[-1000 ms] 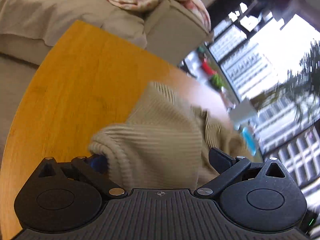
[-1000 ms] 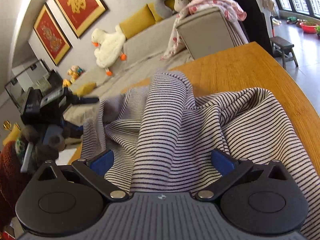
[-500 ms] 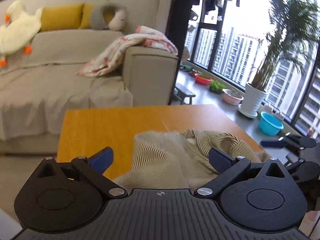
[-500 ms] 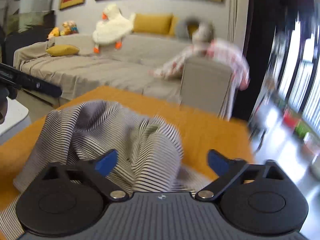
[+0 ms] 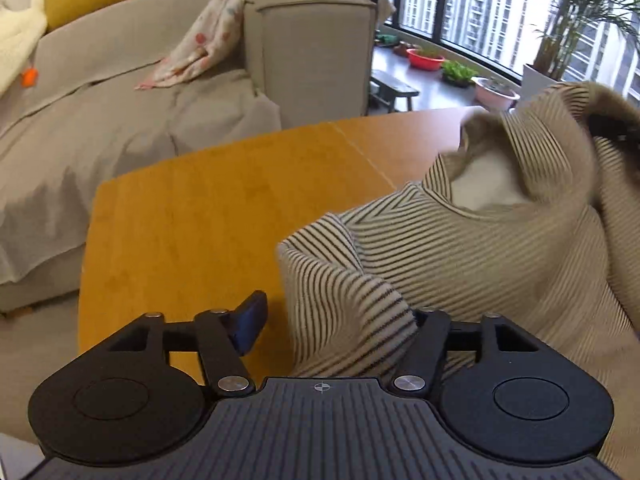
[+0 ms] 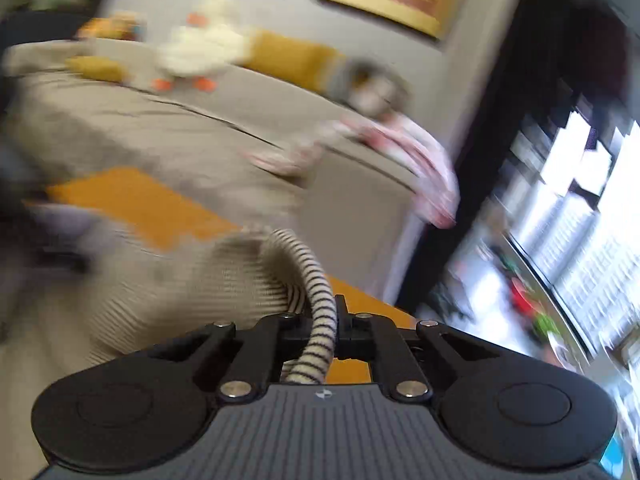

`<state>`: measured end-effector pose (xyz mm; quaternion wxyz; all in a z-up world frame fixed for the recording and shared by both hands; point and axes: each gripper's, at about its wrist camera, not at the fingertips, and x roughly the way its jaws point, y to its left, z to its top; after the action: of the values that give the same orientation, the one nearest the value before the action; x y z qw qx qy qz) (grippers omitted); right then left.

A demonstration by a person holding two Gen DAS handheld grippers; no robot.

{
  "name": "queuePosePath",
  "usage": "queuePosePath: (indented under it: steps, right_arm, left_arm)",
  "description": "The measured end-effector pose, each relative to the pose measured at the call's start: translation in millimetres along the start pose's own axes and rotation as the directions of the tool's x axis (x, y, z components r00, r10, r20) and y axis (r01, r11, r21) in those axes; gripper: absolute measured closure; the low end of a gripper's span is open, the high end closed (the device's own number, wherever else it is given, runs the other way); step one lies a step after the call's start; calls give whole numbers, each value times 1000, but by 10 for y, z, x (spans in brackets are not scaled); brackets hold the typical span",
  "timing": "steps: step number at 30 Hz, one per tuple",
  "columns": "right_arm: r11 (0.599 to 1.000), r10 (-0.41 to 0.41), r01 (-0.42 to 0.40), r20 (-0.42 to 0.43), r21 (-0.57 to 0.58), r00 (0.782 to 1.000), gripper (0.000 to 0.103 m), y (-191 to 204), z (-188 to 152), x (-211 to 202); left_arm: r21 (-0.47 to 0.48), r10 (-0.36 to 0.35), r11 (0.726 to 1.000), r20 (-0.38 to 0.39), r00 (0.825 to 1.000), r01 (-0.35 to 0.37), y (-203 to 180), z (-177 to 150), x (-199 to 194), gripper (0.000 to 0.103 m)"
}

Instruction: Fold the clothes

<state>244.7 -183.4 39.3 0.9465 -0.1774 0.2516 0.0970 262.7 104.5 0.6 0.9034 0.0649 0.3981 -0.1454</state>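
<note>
Striped shirt mid-lift, one tool pinching it

The right tool [image 6: 322, 330] is clenched on a rolled edge of the shirt [image 5: 480, 256], probably to pull it up and spread it for folding. The left tool [image 5: 340, 320] sits spread wide, cloth bunched between its fingers but not gripped. The shirt covers the surface [image 5: 200, 216] from about 3 o'clock, its collar raised. Behind: a grey sofa [image 5: 140, 112] with a floral blanket [image 5: 224, 36] at 12, windows and plants at 2.
</note>
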Motion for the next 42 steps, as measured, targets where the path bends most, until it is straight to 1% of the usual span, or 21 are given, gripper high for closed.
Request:
queuePosePath:
  steps: [2, 4, 6, 7, 9, 11, 14, 15, 17, 20, 22, 25, 26, 28, 30, 32, 35, 37, 39, 40, 42]
  right_arm:
    - [998, -25, 30, -66, 64, 997, 97, -194, -48, 370]
    - [995, 3, 11, -138, 99, 990, 97, -238, -220, 632]
    - [996, -12, 23, -128, 89, 992, 95, -237, -306, 710]
    - [993, -8, 24, -135, 113, 991, 92, -274, -294, 733]
    - [992, -23, 40, -137, 121, 990, 79, -315, -315, 700]
    - [990, -27, 43, -112, 137, 993, 71, -379, -304, 585]
    - [977, -7, 18, -53, 214, 999, 60, -577, -324, 234]
    - [971, 0, 8, -32, 239, 999, 58, -645, -343, 88]
    - [962, 23, -23, 4, 271, 1000, 46, -735, -411, -253]
    - [948, 94, -106, 55, 301, 994, 32, -782, -592, -839]
    - [929, 164, -183, 84, 323, 983, 28, -774, -754, -1206]
    - [875, 282, -298, 98, 383, 954, 21, -708, -1057, -1614]
    - [867, 295, -303, 82, 395, 952, 20, -659, -1148, -1670]
    - [875, 281, -263, 17, 407, 959, 20, -526, -1330, -1712]
    - [887, 220, -179, -49, 426, 974, 20, -438, -1501, -1690]
    - [856, 193, -135, -67, 499, 979, 21, -427, -1650, -1701]
    - [784, 223, -165, -24, 599, 975, 27, -464, -1787, -1778]
    - [769, 234, -185, 1, 612, 972, 37, -450, -1783, -1783]
    - [790, 206, -184, 28, 585, 978, 62, -538, -1583, -1785]
    - [801, 193, -182, 43, 571, 980, 68, -583, -1484, -1786]
    - [820, 166, -178, 72, 543, 983, 93, -671, -1284, -1789]
  left_arm:
    - [-22, 26, 999, 21, 999, -26, 62, 24, 20, 47]
    - [-26, 86, 996, 42, 995, -85, 102, 77, 47, 49]
    - [-28, 132, 991, 50, 990, -131, 142, 137, 85, 51]
    - [-35, 160, 987, 49, 986, -158, 162, 166, 95, 54]
    - [-57, 201, 979, 48, 978, -198, 213, 222, 86, 51]
    - [-119, 165, 981, 73, 984, -156, 265, 224, -59, 48]
    - [-160, 115, 983, 154, 981, -90, 208, 159, -361, 16]
    - [-165, 97, 984, 183, 978, -66, 169, 131, -454, 11]
    - [-184, 44, 983, 223, 974, -3, 44, 46, -645, 8]
    - [-204, -42, 974, 257, 966, 97, -185, -135, -822, 4]
    - [-197, -92, 969, 259, 961, 146, -359, -262, -868, 3]
    - [-176, -158, 963, 237, 959, 202, -604, -416, -850, 1]
    - [-172, -177, 961, 225, 958, 218, -670, -454, -832, 1]
    - [-173, -207, 955, 200, 958, 242, -772, -519, -799, 1]
    - [-182, -229, 947, 189, 955, 263, -844, -601, -821, 1]
    - [-190, -259, 937, 190, 947, 295, -890, -689, -875, 0]
    - [-197, -317, 914, 195, 928, 354, -965, -829, -887, 0]
    - [-190, -357, 901, 185, 916, 389, -1046, -897, -832, 0]
    - [-168, -367, 904, 167, 915, 393, -1147, -944, -749, 0]
    - [-154, -362, 910, 158, 919, 385, -1189, -966, -709, 0]
    - [-114, -344, 926, 145, 928, 361, -1252, -1010, -658, 0]
